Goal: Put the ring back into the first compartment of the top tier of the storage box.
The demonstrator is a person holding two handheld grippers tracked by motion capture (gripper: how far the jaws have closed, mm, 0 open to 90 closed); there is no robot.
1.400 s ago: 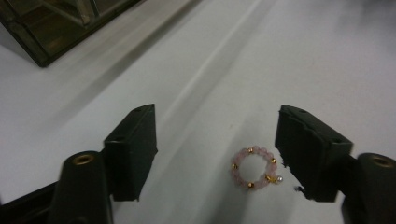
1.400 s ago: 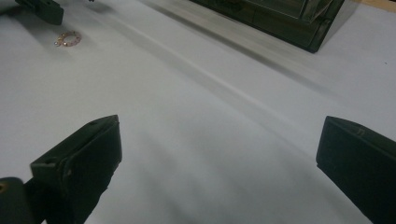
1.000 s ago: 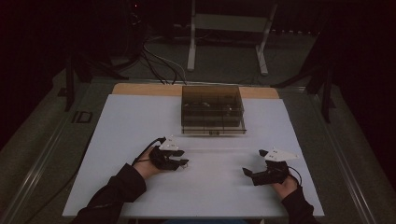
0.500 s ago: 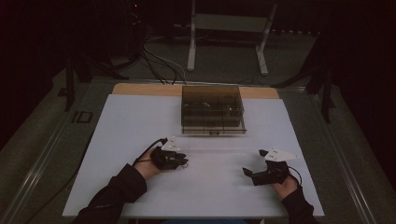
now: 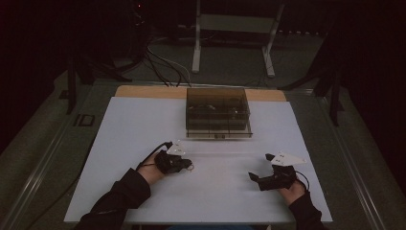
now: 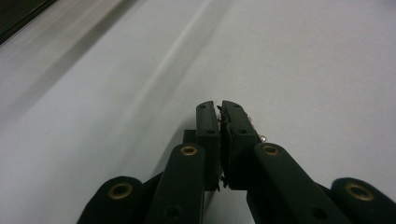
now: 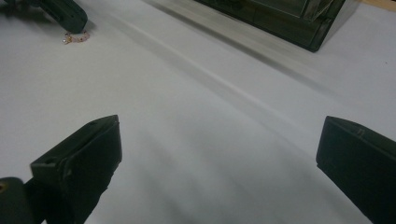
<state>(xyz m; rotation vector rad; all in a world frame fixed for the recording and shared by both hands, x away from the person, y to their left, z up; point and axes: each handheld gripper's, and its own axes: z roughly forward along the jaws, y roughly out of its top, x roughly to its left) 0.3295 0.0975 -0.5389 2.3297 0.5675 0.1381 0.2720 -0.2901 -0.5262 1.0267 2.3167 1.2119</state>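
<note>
Since the earlier high view my left gripper (image 5: 184,164) has just been closing its jaws, and they now pinch a thin beaded bracelet of pink and pearl-like beads (image 6: 256,132); both hands sit where they were. From above I see that bracelet as a pale loop on the white-covered bench (image 5: 143,124), near its front edge, left of the middle. My left gripper view shows the beads caught between the pads, while my right gripper view shows them lying beside the other gripper's tip. My right gripper (image 7: 215,163) has its jaws spread wide over bare bench toward the front right corner. Against the bench's far edge stands a smoky translucent plastic compartment box (image 5: 217,111). I can read no writing. Around the bench the room is dark, with cables on the floor.
</note>
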